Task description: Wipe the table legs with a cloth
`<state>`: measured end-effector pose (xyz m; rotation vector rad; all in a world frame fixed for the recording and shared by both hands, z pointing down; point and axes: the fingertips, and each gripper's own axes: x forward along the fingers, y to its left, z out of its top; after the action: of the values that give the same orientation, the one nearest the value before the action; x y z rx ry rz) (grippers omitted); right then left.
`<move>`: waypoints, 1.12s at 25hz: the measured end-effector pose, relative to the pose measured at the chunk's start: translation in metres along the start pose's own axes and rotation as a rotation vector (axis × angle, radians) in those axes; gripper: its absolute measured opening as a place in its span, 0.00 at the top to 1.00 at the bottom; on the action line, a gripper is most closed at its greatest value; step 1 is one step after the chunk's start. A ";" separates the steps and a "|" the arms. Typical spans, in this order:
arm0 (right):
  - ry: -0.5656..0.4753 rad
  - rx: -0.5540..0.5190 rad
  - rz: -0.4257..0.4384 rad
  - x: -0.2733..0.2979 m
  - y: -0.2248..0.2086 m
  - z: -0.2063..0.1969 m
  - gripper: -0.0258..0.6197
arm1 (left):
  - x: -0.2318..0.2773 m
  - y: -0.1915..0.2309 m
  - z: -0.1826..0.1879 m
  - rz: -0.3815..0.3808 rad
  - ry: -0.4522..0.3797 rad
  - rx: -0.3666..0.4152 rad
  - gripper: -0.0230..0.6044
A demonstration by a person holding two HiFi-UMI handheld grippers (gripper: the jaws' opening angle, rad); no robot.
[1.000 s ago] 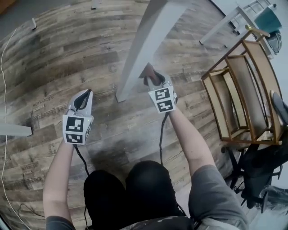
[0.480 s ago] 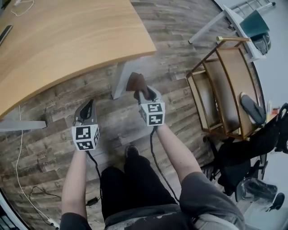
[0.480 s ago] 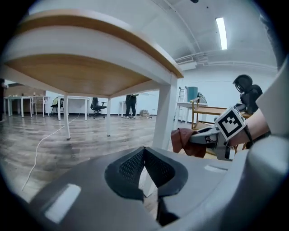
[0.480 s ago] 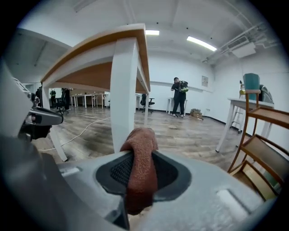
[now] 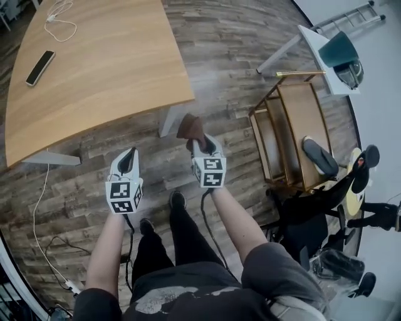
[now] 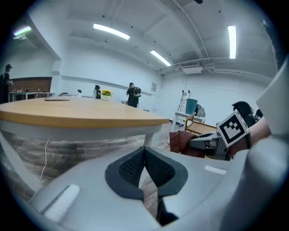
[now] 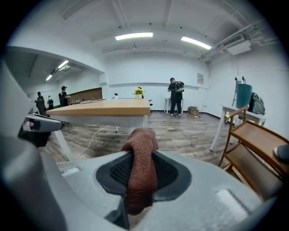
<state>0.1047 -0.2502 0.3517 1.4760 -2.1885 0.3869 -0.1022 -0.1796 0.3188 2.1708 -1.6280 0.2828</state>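
Observation:
My right gripper (image 5: 195,142) is shut on a brown cloth (image 5: 190,127), which bunches up out of its tips (image 7: 141,155). The cloth (image 7: 142,168) hangs just in front of the wooden table's (image 5: 106,69) near edge, a short way from its white leg (image 5: 168,120). The same leg (image 7: 145,121) stands ahead in the right gripper view. My left gripper (image 5: 129,153) floats to the left over the floor, shut with nothing in it (image 6: 144,150). Another white leg (image 5: 51,158) shows at the table's left. In the left gripper view the leg (image 6: 151,134) stands under the tabletop (image 6: 81,118).
A phone (image 5: 40,67) and a white cable (image 5: 59,12) lie on the table. A wooden shelf cart (image 5: 285,135) stands to the right, a black chair (image 5: 313,226) near it. A cord (image 5: 37,207) trails on the floor at left. Several people stand far across the room.
The view has risen from floor level, so the tabletop is now in sight. Both grippers have come up away from the leg's foot, the right one still holding the cloth.

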 end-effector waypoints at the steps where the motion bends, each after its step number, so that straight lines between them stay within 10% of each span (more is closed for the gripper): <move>1: 0.002 0.009 0.001 -0.015 0.008 0.005 0.83 | -0.013 -0.005 0.008 -0.004 0.002 -0.011 0.93; 11: -0.091 0.034 0.066 -0.126 0.076 0.063 0.83 | -0.117 -0.026 0.074 -0.012 -0.074 0.012 0.93; 28: -0.068 0.085 0.031 -0.238 0.110 0.007 0.83 | -0.191 -0.061 0.029 -0.120 -0.038 0.036 0.93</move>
<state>0.0751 -0.0233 0.2234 1.5222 -2.2762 0.4512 -0.1037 -0.0122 0.2046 2.3037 -1.5156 0.2378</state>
